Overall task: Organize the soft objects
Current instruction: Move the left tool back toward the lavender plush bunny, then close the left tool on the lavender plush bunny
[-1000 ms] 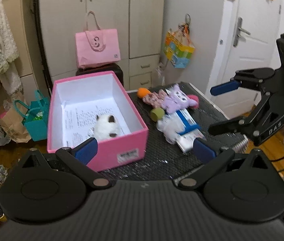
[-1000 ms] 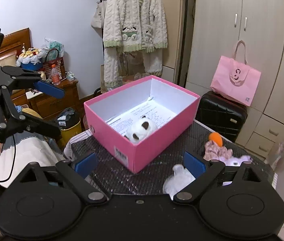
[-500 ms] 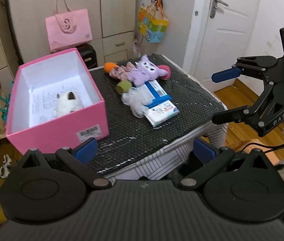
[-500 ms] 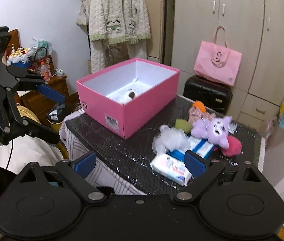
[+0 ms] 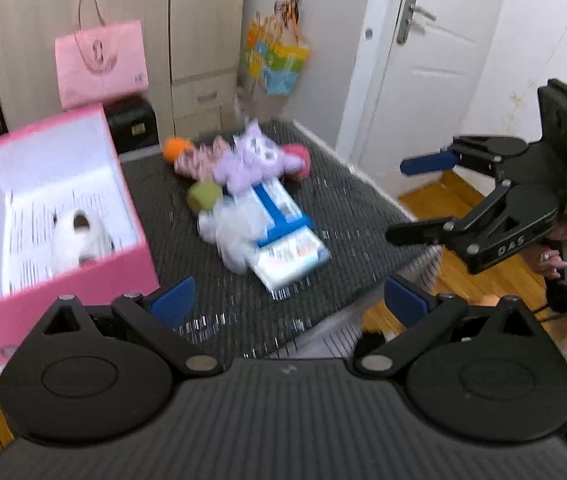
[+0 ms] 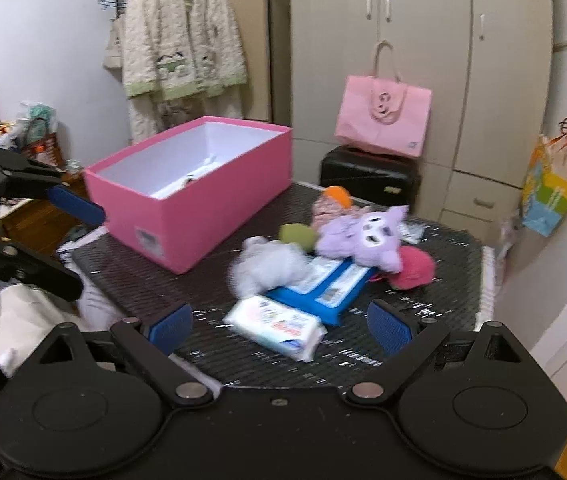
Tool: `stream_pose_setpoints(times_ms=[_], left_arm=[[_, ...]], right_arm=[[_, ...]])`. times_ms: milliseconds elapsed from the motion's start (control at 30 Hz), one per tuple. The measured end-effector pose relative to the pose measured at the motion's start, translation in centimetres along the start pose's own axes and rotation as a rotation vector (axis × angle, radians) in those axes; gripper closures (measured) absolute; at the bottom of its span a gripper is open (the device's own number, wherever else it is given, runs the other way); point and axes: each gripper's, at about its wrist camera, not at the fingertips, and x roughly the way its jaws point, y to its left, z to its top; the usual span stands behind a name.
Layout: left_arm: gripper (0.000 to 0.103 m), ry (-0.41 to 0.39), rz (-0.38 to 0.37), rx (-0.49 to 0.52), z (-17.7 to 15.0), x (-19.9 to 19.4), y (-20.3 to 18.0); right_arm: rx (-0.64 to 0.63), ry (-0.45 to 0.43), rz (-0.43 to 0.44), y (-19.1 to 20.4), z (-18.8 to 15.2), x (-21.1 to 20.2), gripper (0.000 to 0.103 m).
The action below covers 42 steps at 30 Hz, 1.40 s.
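A pink box (image 5: 131,216) stands on the left of the black mesh table (image 5: 355,208), with a white plush (image 5: 79,236) lying inside it. To its right lies a pile: a purple plush (image 5: 251,156), orange ball (image 5: 177,148), green ball (image 5: 201,196), pink pompom (image 5: 299,156), white fluffy toy (image 5: 235,228) and two wipes packs. My left gripper (image 5: 289,298) is open and empty before the table's near edge. My right gripper (image 6: 279,328) is open and empty, facing the white wipes pack (image 6: 275,326), with the purple plush (image 6: 363,236) and pink box (image 6: 203,208) beyond.
A pink bag (image 6: 381,120) rests on a black suitcase (image 6: 367,180) behind the table, in front of wardrobe doors. A colourful bag (image 5: 277,60) hangs beside a white door (image 5: 423,80). A knitted cardigan (image 6: 181,40) hangs at the back left. Wooden floor lies right of the table.
Both views have swung away from the pink box onto the pile of toys, and since half a second ago have moved closer to it. Both grippers remain open and empty.
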Motion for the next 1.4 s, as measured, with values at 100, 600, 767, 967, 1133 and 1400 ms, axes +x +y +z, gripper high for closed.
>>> stream_pose_setpoints(times_ms=[100, 600, 767, 967, 1133, 1400], left_arm=[[0.001, -0.024, -0.002, 0.018, 1.1, 1.0, -0.2], [0.005, -0.098, -0.008, -0.111, 5.9, 9.6, 2.5], [0.012, -0.068, 0.009, -0.17, 6.5, 12.6, 3.5], [0.02, -0.076, 0.081, -0.162, 7.3, 15.2, 4.1], [0.029, -0.076, 0.07, -0.236, 8.5, 17.7, 6.1], [0.035, -0.053, 0.057, -0.289, 8.5, 21.0, 7.1]], right_arm=[[-0.011, -0.009, -0.009, -1.2, 0.1, 1.0, 0.006], [-0.133, -0.015, 0.03, -5.5, 1.7, 8.9, 0.007], [-0.202, -0.021, 0.007, -7.0, 2.5, 11.5, 0.007], [-0.207, 0.01, 0.039, -9.0, 3.0, 14.8, 0.01], [-0.234, 0.019, 0.09, -9.1, 3.9, 16.4, 0.01], [-0.137, 0.069, 0.147, -10.8, 4.4, 18.3, 0.014]])
